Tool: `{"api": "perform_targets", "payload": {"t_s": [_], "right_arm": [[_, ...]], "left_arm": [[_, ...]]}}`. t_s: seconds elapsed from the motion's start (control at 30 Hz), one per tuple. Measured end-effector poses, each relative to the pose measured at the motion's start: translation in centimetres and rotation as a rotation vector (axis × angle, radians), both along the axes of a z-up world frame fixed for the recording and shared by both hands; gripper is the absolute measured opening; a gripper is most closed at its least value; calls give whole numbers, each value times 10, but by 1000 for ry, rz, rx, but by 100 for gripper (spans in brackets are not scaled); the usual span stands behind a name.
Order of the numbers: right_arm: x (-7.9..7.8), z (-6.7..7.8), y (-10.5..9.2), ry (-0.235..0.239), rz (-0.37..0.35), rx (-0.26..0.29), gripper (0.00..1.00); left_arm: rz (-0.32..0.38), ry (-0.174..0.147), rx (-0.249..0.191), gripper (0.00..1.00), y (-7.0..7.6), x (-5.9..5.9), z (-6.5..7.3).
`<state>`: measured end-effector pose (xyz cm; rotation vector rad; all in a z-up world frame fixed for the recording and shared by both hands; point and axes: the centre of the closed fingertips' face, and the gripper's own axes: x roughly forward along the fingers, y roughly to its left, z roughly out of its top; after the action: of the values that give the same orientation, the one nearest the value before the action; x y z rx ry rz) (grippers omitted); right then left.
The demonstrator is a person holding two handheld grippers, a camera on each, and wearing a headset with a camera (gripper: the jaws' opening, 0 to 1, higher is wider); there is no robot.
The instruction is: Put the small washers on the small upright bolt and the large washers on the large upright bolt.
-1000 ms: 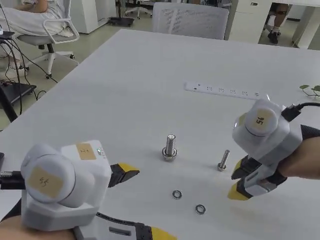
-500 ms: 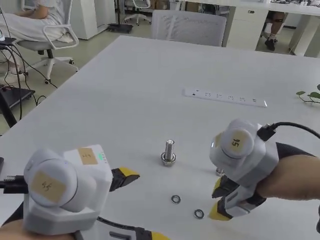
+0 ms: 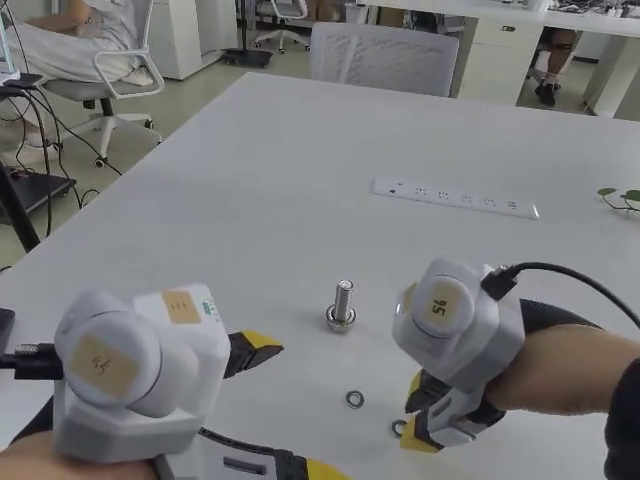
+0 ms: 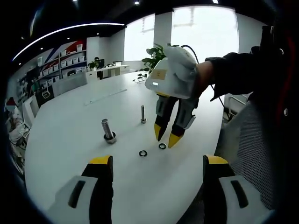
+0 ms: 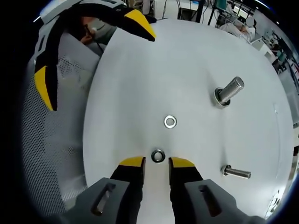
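Observation:
The large upright bolt (image 3: 341,305) stands mid-table with a ring at its base; in the left gripper view the large bolt (image 4: 108,130) is left of the small upright bolt (image 4: 143,114). Two loose washers lie in front: one washer (image 3: 354,400) in the open, the other washer (image 5: 158,156) just ahead of my right gripper (image 5: 157,163), whose jaws stand narrowly open on either side of it. My right gripper (image 3: 415,428) points down at the table and hides the small bolt in the head view. My left gripper (image 3: 290,410) hovers wide open at the near left, with nothing between its jaws.
A white power strip (image 3: 455,197) lies farther back on the table. A grey chair (image 3: 385,55) stands at the far edge, and plant leaves (image 3: 622,197) reach in at the right. A seated person (image 3: 70,40) is off to the far left.
My right gripper has moved left and down from beside the small bolt to the nearer washer, now covering the small bolt in the head view. My left gripper has stayed put.

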<state>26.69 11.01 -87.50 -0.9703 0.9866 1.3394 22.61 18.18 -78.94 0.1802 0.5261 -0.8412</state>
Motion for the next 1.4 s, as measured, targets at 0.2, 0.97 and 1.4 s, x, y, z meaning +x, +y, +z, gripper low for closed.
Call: {"api": "perform_targets", "payload": {"t_s": [0.2, 0.97, 1.4], "right_arm": [[-1, -5, 0, -14, 23, -18, 20], [3, -4, 0, -22, 17, -9, 15], [5, -4, 0, -20, 7, -7, 15]], "left_arm": [[6, -4, -5, 78, 1, 0, 2], [6, -5, -10, 78, 0, 1, 2], [5, -6, -11, 78, -2, 0, 3]]}}
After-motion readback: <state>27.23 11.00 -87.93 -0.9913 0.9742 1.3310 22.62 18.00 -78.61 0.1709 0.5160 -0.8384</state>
